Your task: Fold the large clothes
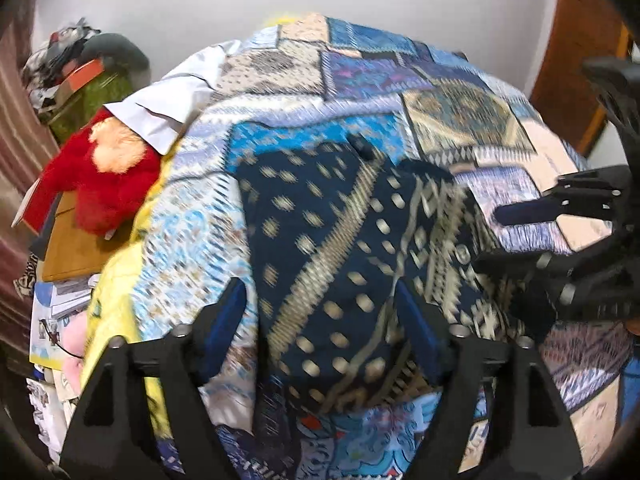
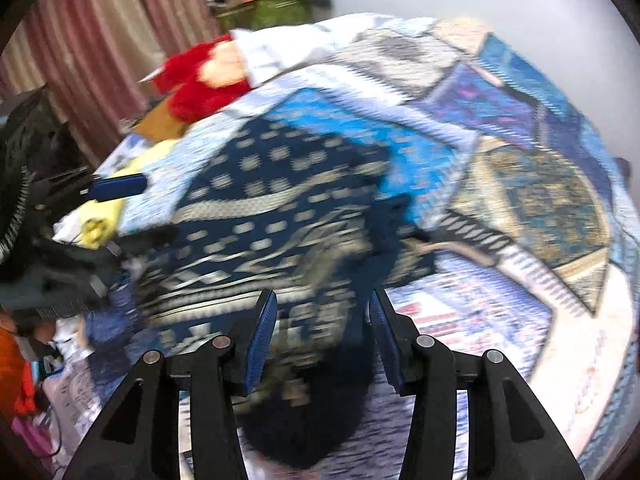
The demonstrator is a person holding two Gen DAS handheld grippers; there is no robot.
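A dark navy garment [image 1: 320,240] with a beige dotted and zigzag print lies bunched on a patchwork bedspread [image 1: 360,72]. My left gripper [image 1: 320,316] hangs over the garment's near end. Its blue pads [image 1: 230,320] stand wide apart, the cloth lies loose between them, and it is open. The right gripper [image 1: 486,240] comes in from the right edge of the left wrist view. In the right wrist view the garment [image 2: 260,208] runs between the right gripper's [image 2: 323,328] pads, which stand apart without pinching it. The left gripper [image 2: 128,216] shows at the left there. Both views are blurred.
A red plush toy [image 1: 108,184] and a white cloth [image 1: 160,108] lie at the bed's far left, with a yellow sheet [image 1: 116,292] along that edge. Papers and clutter sit beside the bed at the left. A wooden door [image 1: 576,60] stands at the right, and striped curtains [image 2: 80,40] hang behind.
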